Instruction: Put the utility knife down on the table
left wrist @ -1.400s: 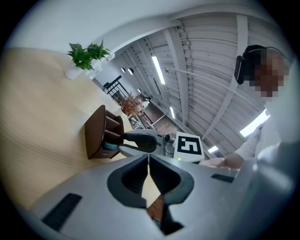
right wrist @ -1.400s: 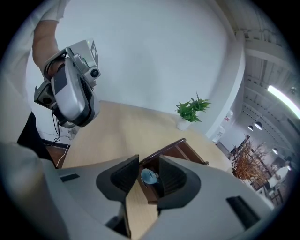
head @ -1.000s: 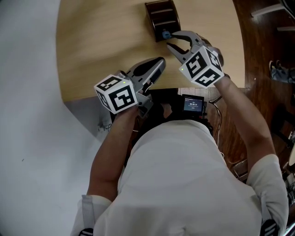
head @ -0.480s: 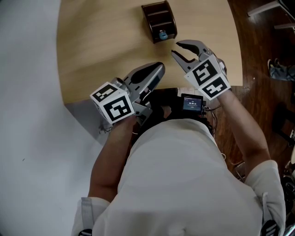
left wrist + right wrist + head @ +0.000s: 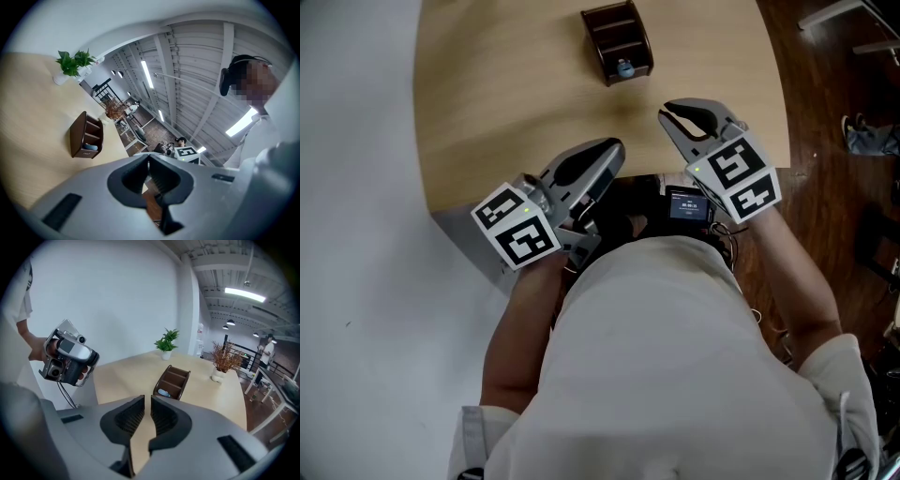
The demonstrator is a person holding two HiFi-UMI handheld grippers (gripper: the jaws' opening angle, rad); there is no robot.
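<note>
A dark brown desk organizer (image 5: 617,39) stands on the wooden table (image 5: 506,84). A small blue object (image 5: 624,67), which looks like the utility knife, lies in its near compartment, also seen in the right gripper view (image 5: 162,392) and the left gripper view (image 5: 92,147). My left gripper (image 5: 614,148) is shut and empty over the table's near edge, its jaws touching (image 5: 149,161). My right gripper (image 5: 668,113) hovers well short of the organizer. Its jaws (image 5: 146,411) stand nearly together with nothing between them. Neither gripper touches the blue object.
A potted green plant (image 5: 166,345) and a vase of dried twigs (image 5: 220,363) stand at the table's far side. A small screen device (image 5: 686,204) sits at the person's waist. Dark wooden floor (image 5: 834,84) lies right of the table.
Both grippers have drawn back from the organizer toward the person. The right gripper's jaws, spread apart before, have come together. The blue object stays in the organizer.
</note>
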